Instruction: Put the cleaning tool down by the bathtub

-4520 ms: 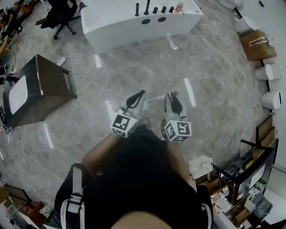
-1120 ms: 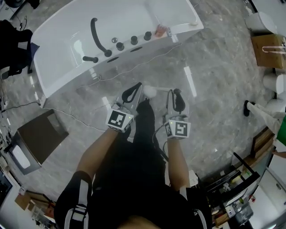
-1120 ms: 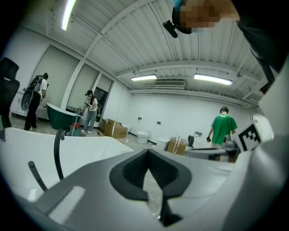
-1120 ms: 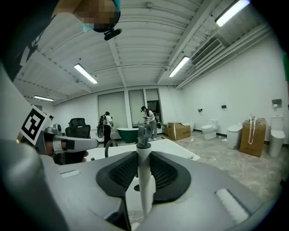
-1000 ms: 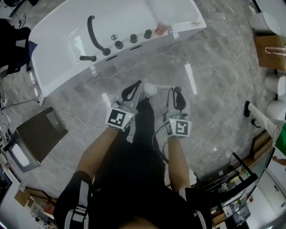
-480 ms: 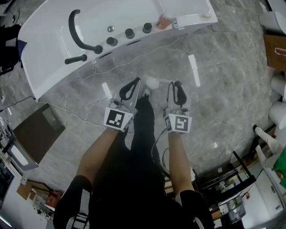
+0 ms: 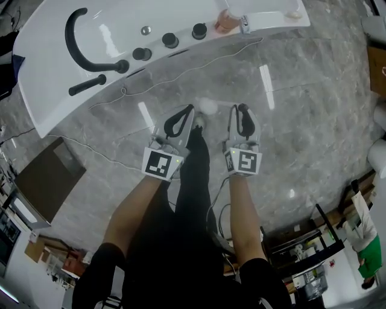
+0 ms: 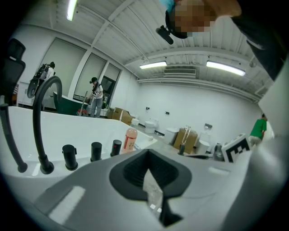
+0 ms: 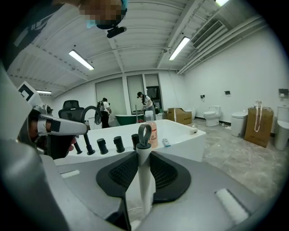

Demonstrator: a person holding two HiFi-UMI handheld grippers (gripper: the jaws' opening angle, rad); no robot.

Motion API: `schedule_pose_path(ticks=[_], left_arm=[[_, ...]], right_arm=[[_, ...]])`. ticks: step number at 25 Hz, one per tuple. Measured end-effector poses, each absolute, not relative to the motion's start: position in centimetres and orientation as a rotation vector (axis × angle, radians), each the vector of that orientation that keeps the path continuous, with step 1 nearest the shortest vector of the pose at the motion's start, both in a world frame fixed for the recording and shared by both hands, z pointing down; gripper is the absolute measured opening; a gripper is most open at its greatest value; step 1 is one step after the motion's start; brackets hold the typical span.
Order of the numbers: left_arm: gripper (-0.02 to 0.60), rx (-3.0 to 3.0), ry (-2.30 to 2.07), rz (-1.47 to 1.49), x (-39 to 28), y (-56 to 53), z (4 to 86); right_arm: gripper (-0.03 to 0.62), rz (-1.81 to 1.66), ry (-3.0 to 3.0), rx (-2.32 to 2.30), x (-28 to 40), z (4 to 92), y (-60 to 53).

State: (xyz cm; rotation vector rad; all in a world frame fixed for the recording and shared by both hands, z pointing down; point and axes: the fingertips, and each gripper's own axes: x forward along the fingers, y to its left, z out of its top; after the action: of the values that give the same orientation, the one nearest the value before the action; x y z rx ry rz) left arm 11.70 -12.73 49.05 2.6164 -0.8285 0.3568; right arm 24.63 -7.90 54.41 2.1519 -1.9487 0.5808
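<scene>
Facing the bathtub (image 7: pixel 175 18) across a floor cable (image 7: pixel 181 67), your right gripper (image 9: pixel 144 155) clamps the cleaning tool (image 9: pixel 145 189) upright, loop up; left gripper (image 8: pixel 149 153) closed, empty.

The bathtub (image 7: pixel 36 84) ran across the top of the frame, a bottle (image 7: pixel 224 21) on its rim at upper centre. Below it, mid-frame, the cleaning tool (image 7: pixel 208 107) reached from the right tongs (image 7: pixel 242 119) toward the left tongs (image 7: pixel 179 122); a box (image 7: pixel 45 175) stood on the floor (image 7: pixel 313 121) at left

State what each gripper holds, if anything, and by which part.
The right gripper is clamped on the cleaning tool by its white handle, just below the grey hanging loop. The left gripper holds nothing.
</scene>
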Motion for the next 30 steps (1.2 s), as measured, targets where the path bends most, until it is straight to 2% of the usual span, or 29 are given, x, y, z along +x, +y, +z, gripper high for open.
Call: schedule_pose_path(ticks=[30], left_arm=[[0.008,2.549,-0.912,0.36,11.5,-16.7,61.1]], right_arm=[[0.089,0.619,-1.905,2.071,25.8,71.6,-14.5]])
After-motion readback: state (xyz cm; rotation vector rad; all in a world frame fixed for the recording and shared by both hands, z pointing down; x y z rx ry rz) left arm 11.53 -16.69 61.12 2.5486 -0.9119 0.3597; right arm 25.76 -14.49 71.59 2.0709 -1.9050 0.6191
